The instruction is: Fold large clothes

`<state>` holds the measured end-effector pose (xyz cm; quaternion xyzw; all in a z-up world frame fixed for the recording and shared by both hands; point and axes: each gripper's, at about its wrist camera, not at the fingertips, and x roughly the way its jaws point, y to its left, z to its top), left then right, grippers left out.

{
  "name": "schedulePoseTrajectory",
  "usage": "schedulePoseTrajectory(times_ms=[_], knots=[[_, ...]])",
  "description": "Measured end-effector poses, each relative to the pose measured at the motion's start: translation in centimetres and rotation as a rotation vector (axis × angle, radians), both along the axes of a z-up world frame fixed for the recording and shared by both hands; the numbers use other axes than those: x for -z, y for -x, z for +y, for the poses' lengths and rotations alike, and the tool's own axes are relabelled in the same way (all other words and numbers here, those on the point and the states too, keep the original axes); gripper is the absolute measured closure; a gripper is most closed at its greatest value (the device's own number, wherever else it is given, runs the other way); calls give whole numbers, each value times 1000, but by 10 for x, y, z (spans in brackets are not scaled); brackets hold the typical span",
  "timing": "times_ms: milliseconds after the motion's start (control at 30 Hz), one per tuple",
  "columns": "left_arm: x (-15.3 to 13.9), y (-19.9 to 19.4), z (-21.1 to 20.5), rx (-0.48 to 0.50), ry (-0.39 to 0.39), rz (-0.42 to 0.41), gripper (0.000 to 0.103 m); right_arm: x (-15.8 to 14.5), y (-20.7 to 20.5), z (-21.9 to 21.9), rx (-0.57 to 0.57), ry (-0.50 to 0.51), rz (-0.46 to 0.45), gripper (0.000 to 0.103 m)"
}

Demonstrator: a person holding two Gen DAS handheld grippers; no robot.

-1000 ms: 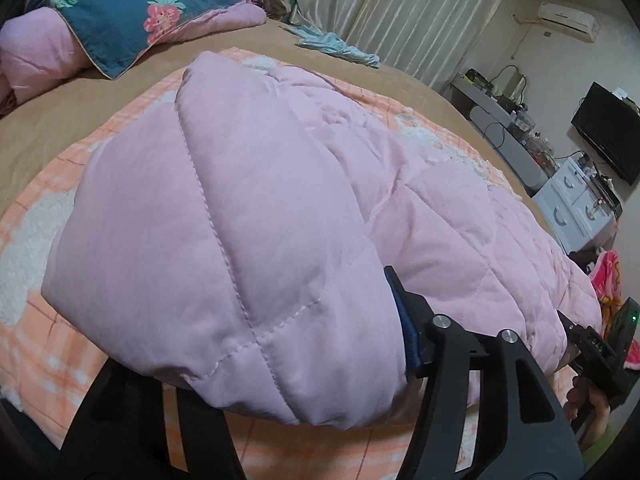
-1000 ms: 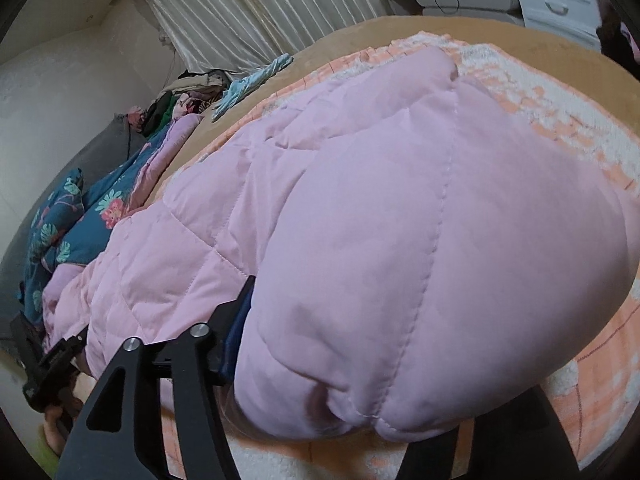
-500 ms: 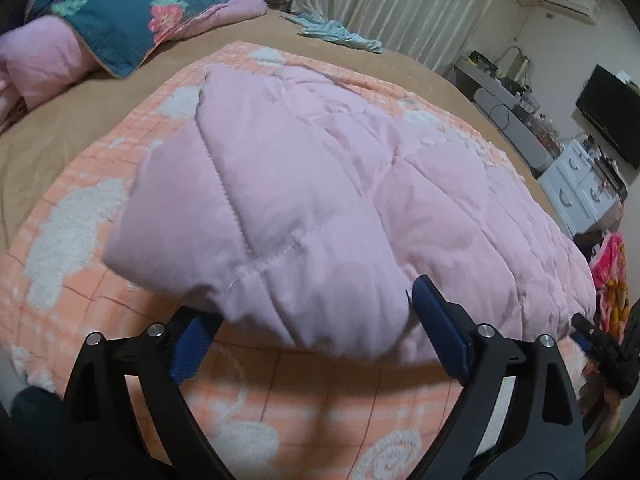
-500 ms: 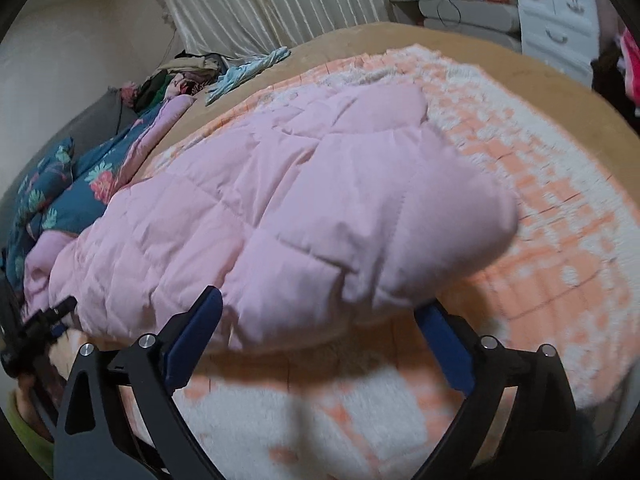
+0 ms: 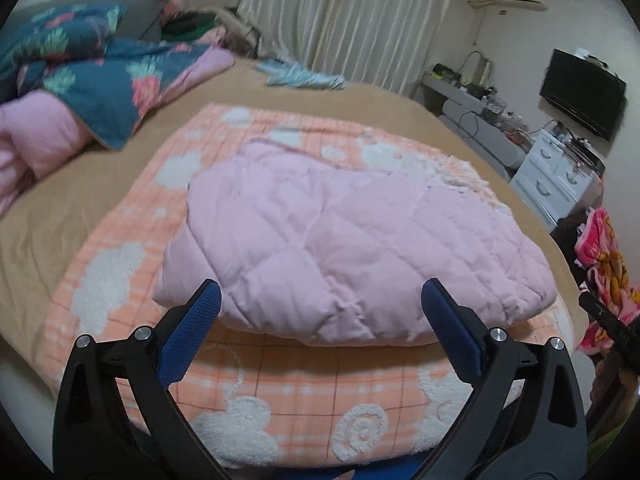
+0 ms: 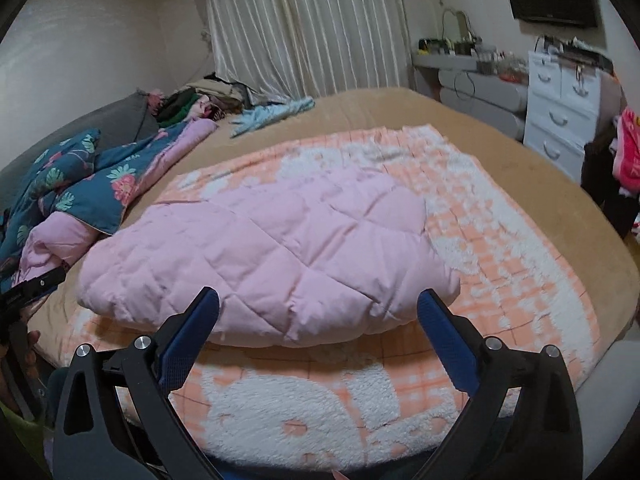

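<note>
dropped since the earlier frames: pink quilted garment (image 5: 344, 240), then pinched at each near corner and filling both views, now lying clear of both tools as a folded slab on the orange-and-white blanket (image 5: 288, 400). pulled back and up, too, both tools, jaws having just been opening, nothing between them now.

largest first. tan bed cover (image 5: 60, 200) spreading under everything, floral quilt (image 5: 100, 72) heaped off at ten o'clock, well apart from the work. blanket centred on it, garment sitting mid-blanket, near edge just beyond the fingertips in both views.

left gripper (image 5: 320, 312) released, spread wide, empty, hanging short of the near left corner. right gripper (image 6: 318, 312) likewise released and empty, short of the near right corner; its tip also visible at the left view's four o'clock.

judged: one fold laid, release done, next fold not begun. to do it well: check the near edge for overhang, lower layer peeking out along six o'clock in both views. take new grips deep enough to catch every layer, puffy filling likely to slip from a shallow pinch. lift both ends together, carry toward twelve o'clock, set down flat before letting go.
</note>
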<state>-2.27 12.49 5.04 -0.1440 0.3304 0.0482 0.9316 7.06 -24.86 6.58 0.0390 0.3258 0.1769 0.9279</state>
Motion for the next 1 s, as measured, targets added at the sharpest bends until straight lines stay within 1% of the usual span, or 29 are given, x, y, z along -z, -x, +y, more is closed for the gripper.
schedulePoseTrajectory(times_ms=[133, 267, 367, 533, 667, 767, 867, 1000], knots=[[-16, 13, -9, 18, -8, -45, 9, -20, 20, 7, -16, 42, -67, 4], [-25, 24, -19, 27, -6, -79, 9, -31, 40, 16, -54, 37, -98, 4], [-26, 32, -32, 40, -9, -98, 9, -36, 55, 24, -76, 42, -117, 4], [-21, 38, -56, 95, -16, -97, 9, -40, 75, 33, -91, 40, -151, 4], [-14, 40, -64, 118, -7, -86, 9, -40, 85, 33, -89, 30, -161, 4], [-9, 40, -68, 131, -5, -75, 9, -37, 87, 37, -90, 52, -160, 4], [-4, 39, -73, 142, -8, -60, 9, -30, 83, 43, -106, 46, -125, 4], [1, 37, -79, 160, -17, -45, 9, -24, 82, 53, -134, 45, -107, 4]])
